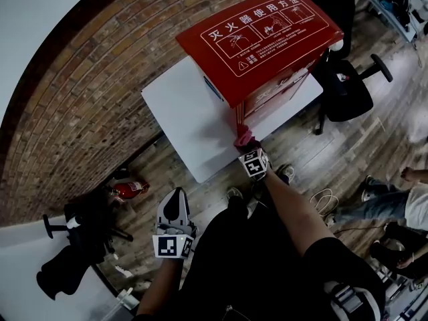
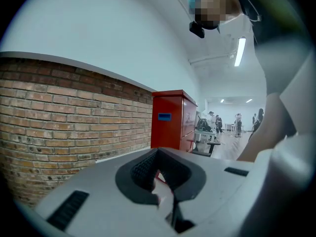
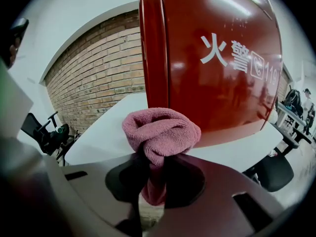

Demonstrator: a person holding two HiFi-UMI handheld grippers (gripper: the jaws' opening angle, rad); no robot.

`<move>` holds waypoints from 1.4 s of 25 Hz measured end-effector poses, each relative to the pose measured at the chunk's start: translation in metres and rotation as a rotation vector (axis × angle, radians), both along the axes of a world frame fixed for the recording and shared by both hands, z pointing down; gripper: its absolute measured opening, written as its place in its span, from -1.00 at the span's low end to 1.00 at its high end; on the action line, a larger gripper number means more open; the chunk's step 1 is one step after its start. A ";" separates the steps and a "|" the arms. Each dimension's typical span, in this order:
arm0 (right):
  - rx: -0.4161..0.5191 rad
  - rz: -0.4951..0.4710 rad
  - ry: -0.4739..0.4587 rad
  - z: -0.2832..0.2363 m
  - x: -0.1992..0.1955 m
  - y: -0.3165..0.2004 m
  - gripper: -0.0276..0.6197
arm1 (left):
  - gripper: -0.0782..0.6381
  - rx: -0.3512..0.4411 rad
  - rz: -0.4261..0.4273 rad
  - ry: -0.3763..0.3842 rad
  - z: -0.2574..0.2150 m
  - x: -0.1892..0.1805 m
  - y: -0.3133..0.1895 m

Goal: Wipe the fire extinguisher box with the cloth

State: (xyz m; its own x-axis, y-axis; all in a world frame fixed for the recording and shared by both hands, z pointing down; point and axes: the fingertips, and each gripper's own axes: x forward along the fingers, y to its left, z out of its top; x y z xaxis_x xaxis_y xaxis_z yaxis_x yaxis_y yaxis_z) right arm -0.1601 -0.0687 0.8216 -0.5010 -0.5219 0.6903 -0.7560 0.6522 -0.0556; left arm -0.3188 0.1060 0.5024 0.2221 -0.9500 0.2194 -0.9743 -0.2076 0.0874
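Fire extinguisher box [image 1: 267, 42] glossy red, bunched pink terry cloth [image 3: 160, 132] pinched in right claw [image 3: 154, 189], left claw [image 2: 165, 196] closed

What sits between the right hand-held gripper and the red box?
Only the pink cloth, clamped in that hand-held gripper before the fire extinguisher box; the right gripper view shows it.

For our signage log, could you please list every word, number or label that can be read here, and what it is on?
"灭火器使用方法": white, on the lid of the fire extinguisher box.
"火警" and "119": white, on the box's front.
The small print on the lid: too small to read.
The blue label on the box's side: blurred, unreadable.
The cloth: no print.
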 end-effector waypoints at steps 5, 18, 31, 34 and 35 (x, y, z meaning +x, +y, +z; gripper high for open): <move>-0.028 0.080 -0.035 -0.012 0.021 0.006 -0.73 | -0.66 0.018 0.012 0.024 -0.005 -0.006 -0.003; 0.261 0.236 -0.162 -0.220 0.125 0.037 -0.73 | -0.66 0.107 0.266 0.103 -0.024 0.058 -0.058; 0.463 0.271 -0.215 -0.369 0.188 0.066 -0.73 | -0.66 0.215 0.448 0.090 -0.082 0.169 -0.093; 0.476 0.259 -0.252 -0.389 0.197 0.068 -0.73 | -0.66 0.227 0.474 0.081 -0.092 0.194 -0.093; 0.477 0.253 -0.265 -0.394 0.199 0.068 -0.73 | -0.66 0.231 0.480 0.079 -0.095 0.202 -0.093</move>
